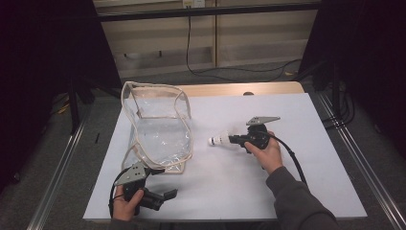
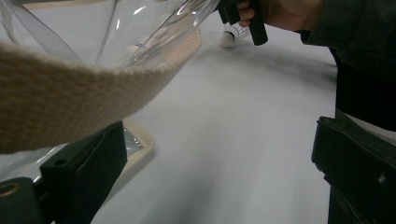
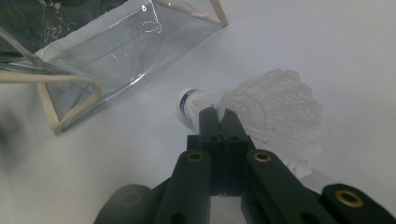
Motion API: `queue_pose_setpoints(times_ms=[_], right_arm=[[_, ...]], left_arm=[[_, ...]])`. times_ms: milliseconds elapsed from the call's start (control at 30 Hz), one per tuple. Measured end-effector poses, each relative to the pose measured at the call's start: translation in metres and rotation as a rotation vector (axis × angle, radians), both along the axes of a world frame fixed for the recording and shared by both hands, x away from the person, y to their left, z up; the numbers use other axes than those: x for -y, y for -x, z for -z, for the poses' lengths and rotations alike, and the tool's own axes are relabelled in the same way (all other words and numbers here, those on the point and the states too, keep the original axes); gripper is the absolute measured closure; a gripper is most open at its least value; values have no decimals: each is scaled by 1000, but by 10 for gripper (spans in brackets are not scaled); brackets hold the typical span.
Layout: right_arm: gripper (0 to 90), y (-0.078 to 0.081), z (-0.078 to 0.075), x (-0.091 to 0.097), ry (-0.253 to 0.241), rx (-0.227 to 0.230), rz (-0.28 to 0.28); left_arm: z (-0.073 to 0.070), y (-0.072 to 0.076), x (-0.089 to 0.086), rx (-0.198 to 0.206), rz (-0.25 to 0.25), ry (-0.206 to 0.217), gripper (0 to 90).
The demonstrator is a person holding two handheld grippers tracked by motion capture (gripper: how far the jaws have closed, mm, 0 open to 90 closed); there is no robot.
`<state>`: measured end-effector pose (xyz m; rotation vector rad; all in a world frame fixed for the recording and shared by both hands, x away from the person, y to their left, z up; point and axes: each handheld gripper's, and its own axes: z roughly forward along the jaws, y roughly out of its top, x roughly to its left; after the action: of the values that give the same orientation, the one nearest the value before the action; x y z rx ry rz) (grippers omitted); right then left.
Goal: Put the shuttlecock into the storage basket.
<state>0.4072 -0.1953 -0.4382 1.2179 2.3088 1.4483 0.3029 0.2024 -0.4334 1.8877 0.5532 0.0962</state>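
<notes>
A white feathered shuttlecock (image 1: 218,140) (image 3: 275,112) lies level just above the white table sheet (image 1: 268,191), cork toward the bag. My right gripper (image 1: 233,139) (image 3: 218,114) is shut on it, its jaws pressed together at the skirt just behind the cork. A clear plastic bag with beige trim (image 1: 158,129) (image 3: 116,51) stands to the left, its mouth upward. My left gripper (image 1: 165,195) (image 2: 219,154) rests at the bag's near corner, jaws wide open with bare table between them. The bag's beige strap (image 2: 70,98) crosses close above its left jaw. The shuttlecock (image 2: 232,36) shows far off.
A wooden table edge (image 1: 239,89) runs along the far side of the sheet. Metal rails (image 1: 354,158) flank the table, and cables (image 1: 230,72) lie on the floor behind. The right gripper's cable (image 1: 292,158) trails along the sleeve.
</notes>
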Motion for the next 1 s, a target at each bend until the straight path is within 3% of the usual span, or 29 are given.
queue_pose_setpoints(times_ms=[1000], right_arm=[[895, -1, 5, -4, 11, -22, 21]], left_arm=[[0, 0, 0, -1, 1, 2, 32]])
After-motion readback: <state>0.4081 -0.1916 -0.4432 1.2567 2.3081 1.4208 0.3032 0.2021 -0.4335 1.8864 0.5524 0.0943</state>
